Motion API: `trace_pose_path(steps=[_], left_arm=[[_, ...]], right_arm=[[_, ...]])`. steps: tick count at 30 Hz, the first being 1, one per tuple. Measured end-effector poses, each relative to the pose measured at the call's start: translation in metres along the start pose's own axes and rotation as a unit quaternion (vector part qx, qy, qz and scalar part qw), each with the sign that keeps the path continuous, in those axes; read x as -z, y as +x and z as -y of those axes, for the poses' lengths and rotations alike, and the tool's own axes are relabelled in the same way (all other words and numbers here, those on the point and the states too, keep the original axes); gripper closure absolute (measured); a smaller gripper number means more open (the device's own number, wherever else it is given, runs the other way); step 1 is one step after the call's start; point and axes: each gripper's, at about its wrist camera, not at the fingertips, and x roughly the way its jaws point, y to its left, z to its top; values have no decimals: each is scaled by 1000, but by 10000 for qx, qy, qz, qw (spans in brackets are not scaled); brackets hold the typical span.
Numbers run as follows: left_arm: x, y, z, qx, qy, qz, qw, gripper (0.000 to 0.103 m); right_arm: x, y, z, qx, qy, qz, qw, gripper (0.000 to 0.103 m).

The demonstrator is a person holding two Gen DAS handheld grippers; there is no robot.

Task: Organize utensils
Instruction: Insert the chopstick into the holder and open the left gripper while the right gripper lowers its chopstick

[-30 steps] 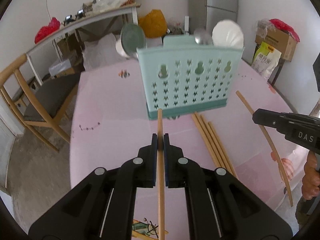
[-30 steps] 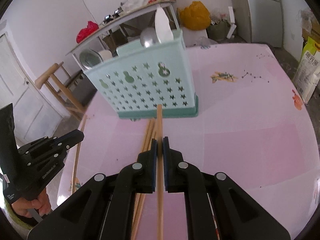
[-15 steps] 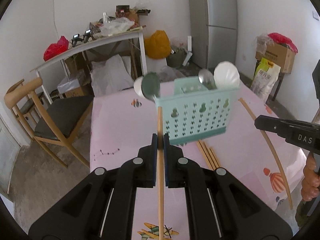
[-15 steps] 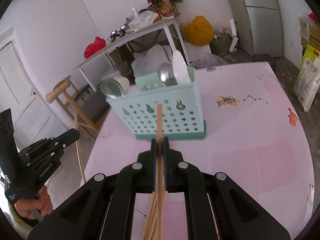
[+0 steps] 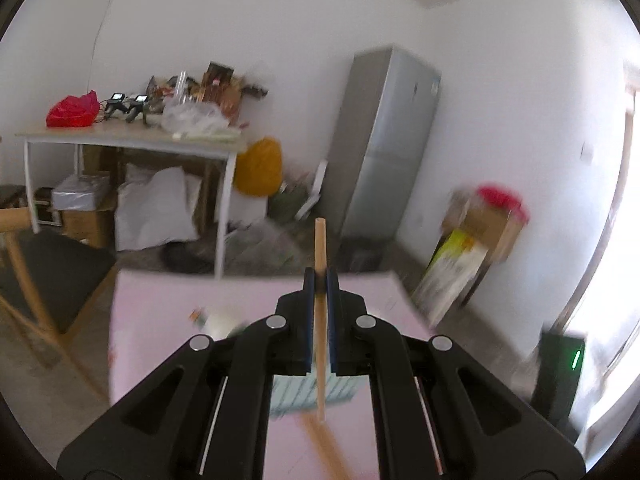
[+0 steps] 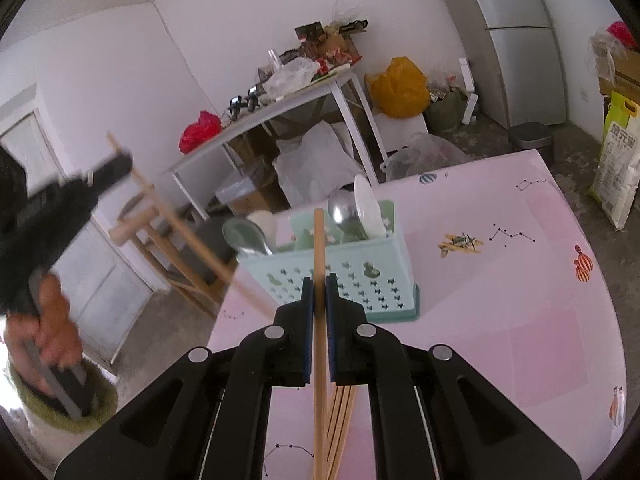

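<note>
My left gripper [image 5: 320, 276] is shut on a wooden chopstick [image 5: 320, 240] whose tip sticks out past the pads. It is raised high over the pink table [image 5: 160, 300]; the teal utensil basket [image 5: 312, 396] shows only as a blur below the fingers. My right gripper [image 6: 319, 280] is shut on another wooden chopstick [image 6: 319, 236], with its tip in front of the teal basket [image 6: 360, 276]. That basket holds metal spoons [image 6: 342, 210] and white spoons. Several loose chopsticks [image 6: 340, 420] lie on the table under the right gripper. The left gripper [image 6: 116, 166] with its chopstick appears blurred at the left.
A wooden chair [image 6: 160, 224] stands left of the table. Behind are a cluttered white side table [image 5: 132, 140], a grey fridge [image 5: 384, 144], bags and boxes [image 5: 484, 224]. A hand [image 6: 44, 320] grips the left tool's handle.
The left gripper rose sharply and tilted up with its chopstick, so the basket dropped below its fingers. The right gripper also lifted with its chopstick, and the basket now looks further off.
</note>
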Motion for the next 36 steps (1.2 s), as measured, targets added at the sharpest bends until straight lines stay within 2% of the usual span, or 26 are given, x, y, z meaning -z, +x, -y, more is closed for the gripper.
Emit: trace_pose_path(steps=[5, 11, 13, 18, 21, 24, 28, 31, 34, 36], left_arm=[[-20, 37, 7, 7, -88, 183, 9998, 99], [-21, 76, 18, -275, 176, 189, 9993, 99], [-21, 81, 18, -260, 104, 167, 9995, 99], [-39, 68, 27, -237, 297, 646, 9972, 99], [-44, 71, 30, -264, 359, 720, 9964, 99], [-31, 81, 29, -282, 372, 549, 9974, 99], [3, 100, 23, -352, 552, 203, 9976, 99], [33, 111, 15, -480, 644, -233, 9965, 98], [51, 108, -2, -447, 365, -532, 9969, 98], [57, 100, -10, -445, 210, -576, 9971, 97]], right_arm=[[-9, 2, 10, -84, 100, 27, 9999, 97], [-18, 6, 24, -114, 171, 38, 9998, 97], [-21, 6, 29, -123, 188, 55, 9997, 97], [-27, 8, 36, -170, 228, 91, 9996, 97], [-27, 10, 38, -163, 251, 101, 9995, 97], [-25, 12, 39, -162, 282, 73, 9994, 97], [-24, 14, 41, -150, 326, 27, 9994, 97], [-24, 12, 39, -144, 312, 32, 9994, 97], [-24, 9, 36, -138, 258, 58, 9996, 97], [-25, 7, 34, -151, 226, 79, 9996, 97]])
